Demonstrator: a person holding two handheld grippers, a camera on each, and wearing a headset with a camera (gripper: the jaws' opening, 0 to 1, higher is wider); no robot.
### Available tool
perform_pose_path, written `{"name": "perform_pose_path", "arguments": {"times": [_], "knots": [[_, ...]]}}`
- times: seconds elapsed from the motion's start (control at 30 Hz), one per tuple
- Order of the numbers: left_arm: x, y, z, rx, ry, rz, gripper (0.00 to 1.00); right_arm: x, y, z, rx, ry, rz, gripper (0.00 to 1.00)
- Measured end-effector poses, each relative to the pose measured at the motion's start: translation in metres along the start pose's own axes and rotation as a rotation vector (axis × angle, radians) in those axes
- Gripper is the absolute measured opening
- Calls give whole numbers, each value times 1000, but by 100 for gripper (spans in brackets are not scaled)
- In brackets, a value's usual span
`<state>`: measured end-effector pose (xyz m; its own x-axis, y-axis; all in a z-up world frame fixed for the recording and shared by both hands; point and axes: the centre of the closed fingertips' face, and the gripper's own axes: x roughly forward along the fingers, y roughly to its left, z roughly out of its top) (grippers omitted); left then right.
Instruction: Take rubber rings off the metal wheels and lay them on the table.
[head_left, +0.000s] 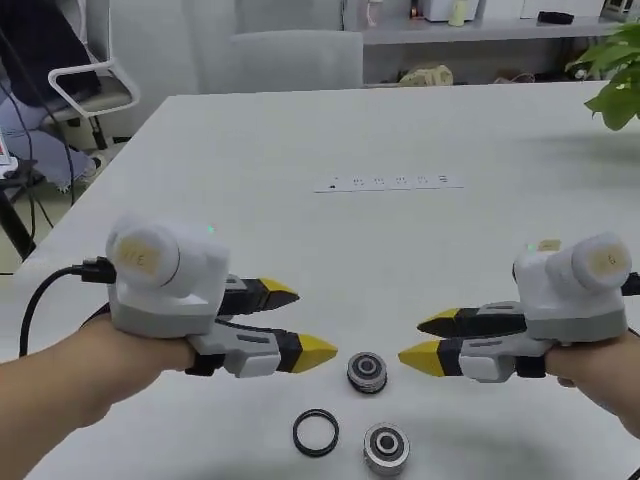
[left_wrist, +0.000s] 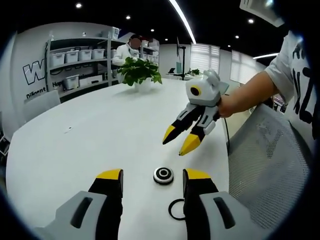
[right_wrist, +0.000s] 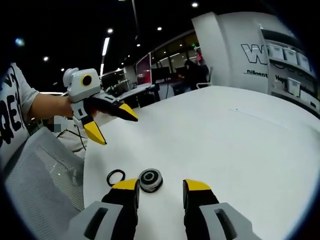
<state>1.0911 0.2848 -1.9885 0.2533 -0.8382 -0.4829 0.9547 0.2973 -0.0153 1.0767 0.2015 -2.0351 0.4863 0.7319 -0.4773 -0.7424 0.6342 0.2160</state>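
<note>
A small metal wheel (head_left: 367, 371) with a dark rubber ring around it sits on the white table (head_left: 330, 130) between my two grippers. A second wheel (head_left: 386, 447), with a bare silvery rim, lies closer to me. Beside it lies a loose black rubber ring (head_left: 316, 432). My left gripper (head_left: 305, 322) is open, left of the first wheel. My right gripper (head_left: 415, 338) is open on the wheel's right. In the left gripper view the wheel (left_wrist: 163, 175) lies between the open jaws (left_wrist: 153, 176), the ring (left_wrist: 177, 209) partly behind one. The right gripper view shows the wheel (right_wrist: 150, 179) and ring (right_wrist: 115, 177).
A flush socket strip (head_left: 388, 182) is set in the table's middle. A potted plant (head_left: 615, 80) stands at the far right, and a chair (head_left: 90, 85) beyond the left edge. A black cable (head_left: 50, 290) trails from my left gripper. A mesh chair back (left_wrist: 270, 160) is beside the table.
</note>
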Motion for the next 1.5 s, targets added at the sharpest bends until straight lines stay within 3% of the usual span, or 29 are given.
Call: {"name": "perform_pose_path", "arguments": {"times": [0.23,0.33,0.4,0.87,1.3,1.5], "knots": [[14,-3,-3,-24,5,-35,43,3,-2,-8,-10,25,12,33],[22,-6,-8,9,30,-47,42,5,0,-8,-17,23,21,33],[26,-8,-9,2,35,-61,41,6,1,-10,-18,27,25,33],[54,-25,-18,-31,52,-123,29,9,4,-14,-13,27,36,33],[71,-25,-40,-39,110,-125,20,9,3,-19,-6,34,34,33],[73,-24,-40,-24,110,-114,14,11,3,-21,-4,35,35,33]]}}
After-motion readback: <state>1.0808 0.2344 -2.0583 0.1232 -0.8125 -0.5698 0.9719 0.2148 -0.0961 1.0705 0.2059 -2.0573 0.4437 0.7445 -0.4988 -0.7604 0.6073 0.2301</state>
